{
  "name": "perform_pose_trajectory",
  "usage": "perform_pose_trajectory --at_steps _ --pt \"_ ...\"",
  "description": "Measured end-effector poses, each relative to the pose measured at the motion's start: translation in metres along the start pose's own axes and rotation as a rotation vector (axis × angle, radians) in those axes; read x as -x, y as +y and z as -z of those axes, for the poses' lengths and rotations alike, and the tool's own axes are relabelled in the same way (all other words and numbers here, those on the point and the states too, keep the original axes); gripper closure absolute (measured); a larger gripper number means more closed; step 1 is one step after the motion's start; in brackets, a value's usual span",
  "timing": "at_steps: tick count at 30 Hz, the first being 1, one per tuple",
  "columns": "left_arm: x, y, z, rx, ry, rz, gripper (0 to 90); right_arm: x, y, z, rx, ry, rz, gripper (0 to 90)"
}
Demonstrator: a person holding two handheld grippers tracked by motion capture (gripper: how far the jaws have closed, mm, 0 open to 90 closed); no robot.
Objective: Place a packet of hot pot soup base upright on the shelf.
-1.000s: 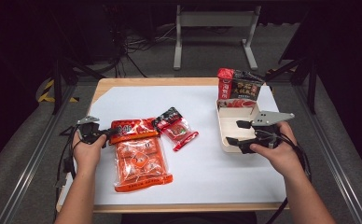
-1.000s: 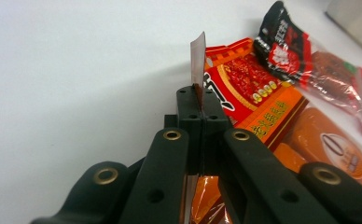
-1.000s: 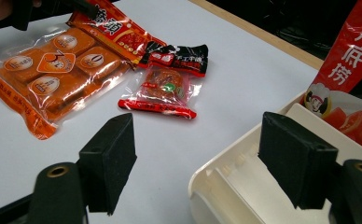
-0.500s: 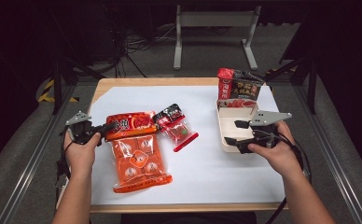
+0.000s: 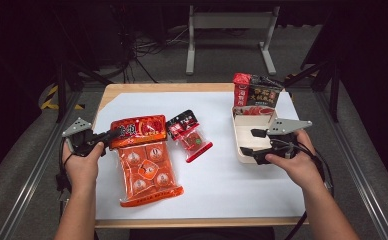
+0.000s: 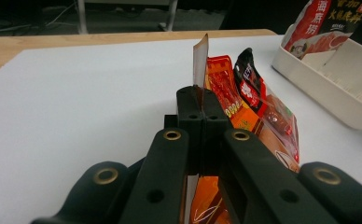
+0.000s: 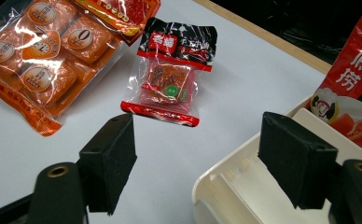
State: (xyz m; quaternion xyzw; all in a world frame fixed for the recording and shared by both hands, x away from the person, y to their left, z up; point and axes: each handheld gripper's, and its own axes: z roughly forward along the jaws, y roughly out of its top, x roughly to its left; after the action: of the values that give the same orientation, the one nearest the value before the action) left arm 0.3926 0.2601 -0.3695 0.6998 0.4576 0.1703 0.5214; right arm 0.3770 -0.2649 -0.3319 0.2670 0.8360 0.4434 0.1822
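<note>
A: A dark studio, a wooden table [image 5: 113, 91] under a white sheet [image 5: 222, 165]. What is in hand?

B: The large orange packet [image 5: 144, 160], lying at the sheet's left side. The left gripper [image 5: 102, 139] is clamped on its top left edge; in the left gripper view the film [image 6: 200, 56] stands up thin between the closed jaws.

A: How will it handle?

B: Probably light and floppy. It is a clear bag of separate wrapped blocks, so the body should sag below a corner grip and swing. The film looks slick; the flat sealed header seems the safest place to hold, as now.

A: And around it?

B: The small red packet [image 5: 189, 135] lies just beside its upper right corner. Well apart, at the right, the cream tray [image 5: 243, 145] holds a red-and-black packet [image 5: 256, 94] standing upright. The right gripper [image 5: 258, 145] hovers over the tray's near end, jaws wide apart, gripping nothing.
</note>
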Motion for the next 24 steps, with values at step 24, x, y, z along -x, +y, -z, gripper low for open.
perform_pose_trajectory --at_steps 24 --pt "0.029 0.017 0.022 0.115 -0.075 -0.074 90.0 -0.004 0.003 -0.002 0.013 0.017 -0.001 30.9"
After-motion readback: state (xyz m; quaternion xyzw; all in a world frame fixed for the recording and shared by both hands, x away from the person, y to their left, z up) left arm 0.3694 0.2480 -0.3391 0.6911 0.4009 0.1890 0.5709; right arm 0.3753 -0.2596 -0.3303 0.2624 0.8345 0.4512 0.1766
